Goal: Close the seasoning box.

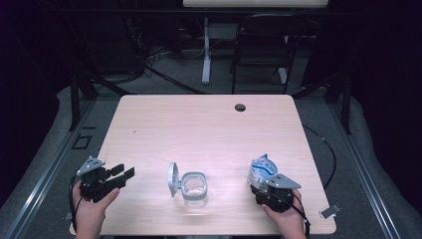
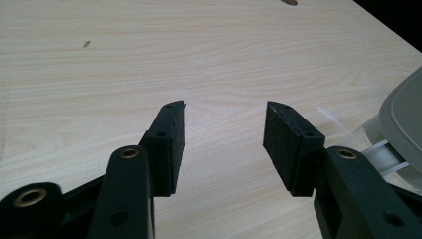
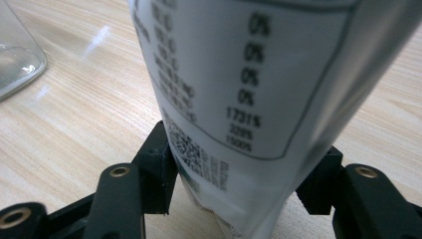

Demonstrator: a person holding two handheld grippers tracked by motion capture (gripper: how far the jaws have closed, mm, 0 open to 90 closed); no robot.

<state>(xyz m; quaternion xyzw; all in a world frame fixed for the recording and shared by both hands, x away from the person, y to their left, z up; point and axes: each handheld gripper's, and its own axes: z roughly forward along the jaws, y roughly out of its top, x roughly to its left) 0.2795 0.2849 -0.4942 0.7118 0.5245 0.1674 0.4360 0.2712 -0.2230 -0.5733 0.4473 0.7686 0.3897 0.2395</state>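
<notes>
Packet upright, long axis vertical, clamped between right fingers; left fingers spread, holding nothing

"0%" rows, "1731%" on the packet's label

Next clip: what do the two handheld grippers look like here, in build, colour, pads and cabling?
Both are black handheld units. The left gripper has two flat rectangular jaws faced with black foam-like pads, brass-coloured pivot rivets, a grey three-cornered plate on top, and a black cable trailing by the bare-armed hand. The right gripper has the same black arms, brass rivets, grey plate and cable.
</notes>
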